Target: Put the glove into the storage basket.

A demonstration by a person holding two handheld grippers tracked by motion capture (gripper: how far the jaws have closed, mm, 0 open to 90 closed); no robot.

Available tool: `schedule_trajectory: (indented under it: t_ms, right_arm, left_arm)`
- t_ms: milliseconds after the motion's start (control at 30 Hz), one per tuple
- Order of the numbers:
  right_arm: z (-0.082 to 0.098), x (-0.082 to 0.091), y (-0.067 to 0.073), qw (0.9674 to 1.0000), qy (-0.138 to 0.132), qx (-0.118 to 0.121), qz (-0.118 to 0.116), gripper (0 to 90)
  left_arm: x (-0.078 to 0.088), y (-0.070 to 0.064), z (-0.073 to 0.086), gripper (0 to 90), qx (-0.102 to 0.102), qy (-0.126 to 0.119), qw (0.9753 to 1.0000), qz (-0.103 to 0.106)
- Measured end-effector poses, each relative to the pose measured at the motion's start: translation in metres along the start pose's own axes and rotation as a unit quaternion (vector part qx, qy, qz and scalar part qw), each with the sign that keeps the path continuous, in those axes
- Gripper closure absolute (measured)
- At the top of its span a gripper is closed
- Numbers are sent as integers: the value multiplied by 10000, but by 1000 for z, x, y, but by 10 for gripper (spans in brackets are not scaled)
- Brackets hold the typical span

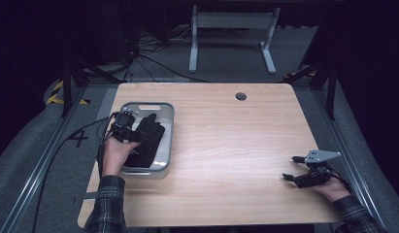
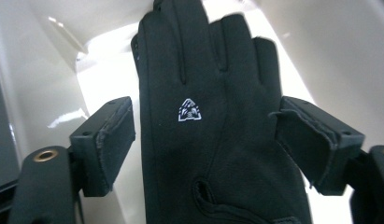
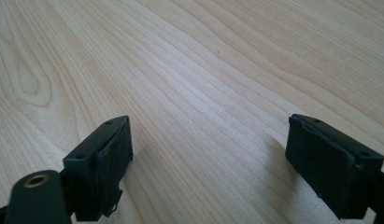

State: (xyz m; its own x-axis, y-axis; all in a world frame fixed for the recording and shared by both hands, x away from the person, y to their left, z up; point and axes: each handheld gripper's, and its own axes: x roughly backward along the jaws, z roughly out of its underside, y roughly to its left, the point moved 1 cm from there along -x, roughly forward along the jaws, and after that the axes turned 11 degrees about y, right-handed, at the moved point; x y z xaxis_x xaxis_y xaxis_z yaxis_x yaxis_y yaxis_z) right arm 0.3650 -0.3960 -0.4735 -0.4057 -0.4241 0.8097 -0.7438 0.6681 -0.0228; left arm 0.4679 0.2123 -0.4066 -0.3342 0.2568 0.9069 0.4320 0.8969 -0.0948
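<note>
Fingers (image 2: 105,144) apart beside black glove (image 2: 213,140) in tray (image 1: 169,127)

A black glove (image 2: 213,140) lies in a pale tray (image 2: 49,70) between the tool's (image 2: 206,135) spread jaws.

One glove (image 2: 213,116), one tray (image 1: 169,127).

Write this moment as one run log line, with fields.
left gripper: open, astride black glove | glove: in grey tray | right gripper: open, over bare table
</note>
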Motion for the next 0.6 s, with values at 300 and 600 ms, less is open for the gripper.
schedule_trajectory:
  t_ms: [300,600]
  right_arm:
    - [0,0,0,10000,0,-1,-2,153]
    - [0,0,0,10000,0,2,-2,153]
  left_arm:
    - [16,-21,-2,158,-194,-305,9989,285]
    - [26,-59,-12,154,-591,-595,9952,501]
